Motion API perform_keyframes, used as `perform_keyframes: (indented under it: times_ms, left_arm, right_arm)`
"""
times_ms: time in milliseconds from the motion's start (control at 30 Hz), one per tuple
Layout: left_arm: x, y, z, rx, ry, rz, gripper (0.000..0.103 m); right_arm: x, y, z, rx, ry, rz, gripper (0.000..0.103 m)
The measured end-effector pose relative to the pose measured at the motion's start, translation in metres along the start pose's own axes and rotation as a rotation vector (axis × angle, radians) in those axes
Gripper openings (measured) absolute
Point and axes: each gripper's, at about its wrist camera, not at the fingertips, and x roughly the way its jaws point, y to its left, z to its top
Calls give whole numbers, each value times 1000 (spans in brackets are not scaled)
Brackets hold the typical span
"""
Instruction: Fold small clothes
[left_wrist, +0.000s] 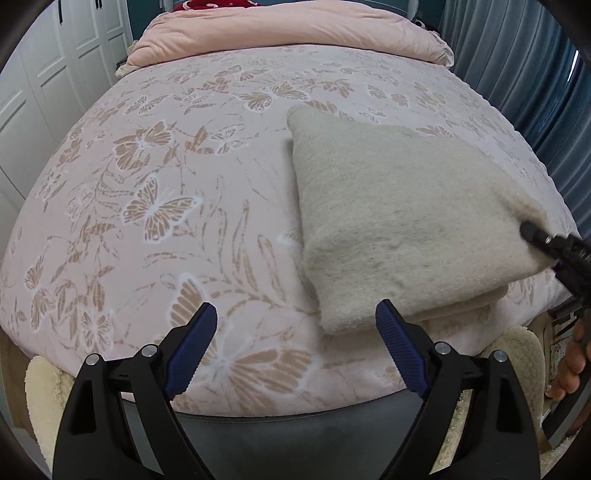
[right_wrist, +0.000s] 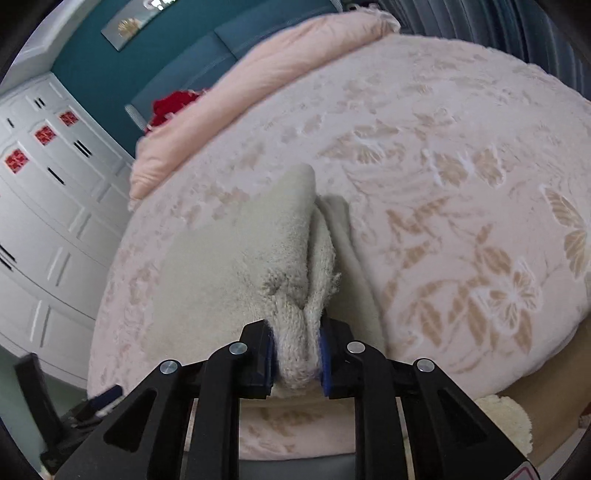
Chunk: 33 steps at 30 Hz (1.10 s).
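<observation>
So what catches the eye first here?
A cream knitted garment lying on the pink butterfly bedspread, one edge bunched and pinched in the right tool. The left tool hangs wide open over the bedspread near the garment's corner, holding nothing.

Both tools share one build: the left gripper (left_wrist: 296, 325) and the right gripper (right_wrist: 296, 356) have matte black plastic linkage arms with triangular cut-outs, round silver pivot screws at the joints, and ribbed dark blue rubber pads (left_wrist: 192, 347) lining the jaws.
</observation>
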Motion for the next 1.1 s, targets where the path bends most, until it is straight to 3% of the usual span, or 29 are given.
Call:
perform_keyframes:
  times_ms: [33, 67, 133, 200, 300, 433, 533, 567, 600, 667, 700, 733, 767, 833, 900, 1000, 1100]
  left_arm:
    - [3, -1, 0, -8, 11, -4, 85]
    - [4, -2, 0, -15, 18, -11, 85]
    - [1, -5, 3, -9, 10, -31, 85]
    - [-7, -8, 6, 5, -21, -31, 85]
    - [-8, -11, 12, 2, -34, -48, 86]
    - [-3, -20, 20, -1, -29, -51, 86]
    - [-7, -32, 23, 18, -41, -66, 86]
    - [-8, -35, 24, 30, -46, -70, 86]
    - [-9, -40, 25, 44, -49, -72, 86]
    - [-9, -47, 27, 72, -42, -72, 86]
    - [-9, -49, 27, 82, -43, -75, 87]
    - [-8, -52, 28, 88, -44, -76, 88]
    - [-6, -53, 29, 90, -41, -79, 89]
    - [0, -57, 30, 89, -25, -97, 90]
    - [10, -61, 32, 94, 9, -92, 90]
    - [24, -65, 35, 99, 43, -89, 90]
    - [37, -63, 40, 81, 71, -90, 93]
  right_arm:
    - [21, -15, -7, 17, 79, -32, 21]
    - [30, -28, -14, 55, 99, -21, 26]
    - [18, -35, -14, 110, 72, 38, 29]
    - [-2, -26, -6, 86, 18, -1, 38]
    - [-30, -4, 10, 31, -85, -45, 39]
    - [-35, 42, 32, -132, -106, 11, 23]
    - [19, 51, 28, -202, 38, -37, 16]
    - [48, 44, 23, -211, 121, -92, 3]
    - [68, 38, 16, -218, 163, -115, 3]
    - [57, 41, 19, -212, 126, -102, 5]
    - [44, 46, 24, -204, 104, -87, 8]
    - [30, 47, 27, -190, 67, -68, 17]
    - [19, 45, 30, -172, 31, -59, 38]
    - [1, 38, 32, -133, -25, -75, 68]
    - [-6, 28, 31, -120, -54, -93, 74]
    - [9, 12, 27, -98, 20, -103, 77]
    - [29, 1, 18, -51, 84, -46, 77]
